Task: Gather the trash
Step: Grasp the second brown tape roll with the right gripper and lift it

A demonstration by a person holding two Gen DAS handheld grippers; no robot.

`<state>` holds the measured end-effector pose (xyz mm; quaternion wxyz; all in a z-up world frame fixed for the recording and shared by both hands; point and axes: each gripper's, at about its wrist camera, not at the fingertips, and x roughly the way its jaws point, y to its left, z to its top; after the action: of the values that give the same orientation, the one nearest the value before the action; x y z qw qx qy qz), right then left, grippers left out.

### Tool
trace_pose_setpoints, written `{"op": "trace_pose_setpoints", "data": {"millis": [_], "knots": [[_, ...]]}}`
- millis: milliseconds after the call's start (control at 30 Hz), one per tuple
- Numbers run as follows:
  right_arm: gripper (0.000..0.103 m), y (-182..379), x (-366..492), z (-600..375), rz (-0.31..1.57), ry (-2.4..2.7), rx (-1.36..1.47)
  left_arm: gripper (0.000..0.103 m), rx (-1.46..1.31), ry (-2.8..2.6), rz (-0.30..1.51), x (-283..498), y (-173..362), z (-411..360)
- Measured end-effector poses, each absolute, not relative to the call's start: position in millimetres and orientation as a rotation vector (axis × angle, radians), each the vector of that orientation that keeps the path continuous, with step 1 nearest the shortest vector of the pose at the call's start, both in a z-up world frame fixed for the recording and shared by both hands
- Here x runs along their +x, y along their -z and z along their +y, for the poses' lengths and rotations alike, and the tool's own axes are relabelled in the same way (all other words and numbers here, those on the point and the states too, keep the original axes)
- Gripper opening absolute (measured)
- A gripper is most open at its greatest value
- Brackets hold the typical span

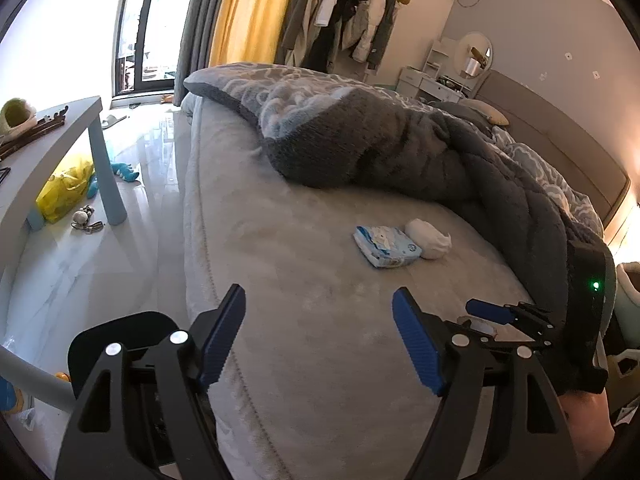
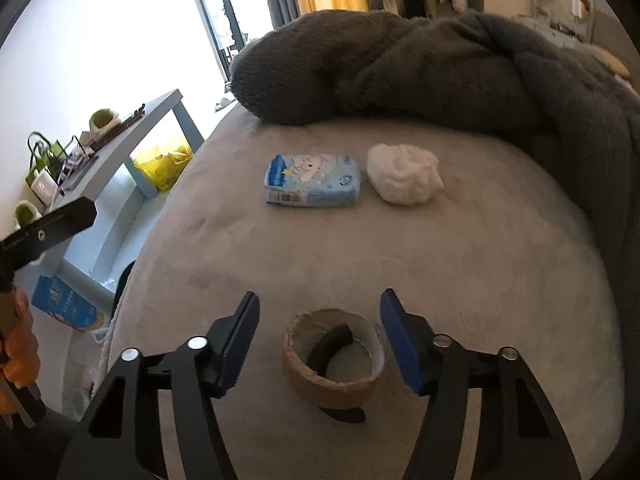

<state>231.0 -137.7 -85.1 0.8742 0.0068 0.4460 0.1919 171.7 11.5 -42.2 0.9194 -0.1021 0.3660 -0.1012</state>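
A blue tissue pack and a crumpled white tissue ball lie side by side on the grey bed. A brown cardboard tape roll lies between the fingers of my right gripper, which is open and not touching it. My left gripper is open and empty over the bed's edge. In the left wrist view the pack and the ball lie ahead, and the right gripper shows at right.
A dark grey blanket is heaped behind the trash. A light blue side table with clutter stands left of the bed, a yellow bag under it. Toys lie on the glossy floor. A black bin rim is below left.
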Motion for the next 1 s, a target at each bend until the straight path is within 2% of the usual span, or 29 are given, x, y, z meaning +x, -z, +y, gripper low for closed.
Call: {"op": "trace_pose_setpoints", "data": {"millis": [367,1000], "knots": [[0.044,89,228,-153,0.952,-0.428,0.074,0.080,-0.191,0.251,0.765,173,44,-12],[0.044,73,222,-198,0.867,-0.407,0.198,0.086,-0.133,0.349,0.812,174,58,-63]]}}
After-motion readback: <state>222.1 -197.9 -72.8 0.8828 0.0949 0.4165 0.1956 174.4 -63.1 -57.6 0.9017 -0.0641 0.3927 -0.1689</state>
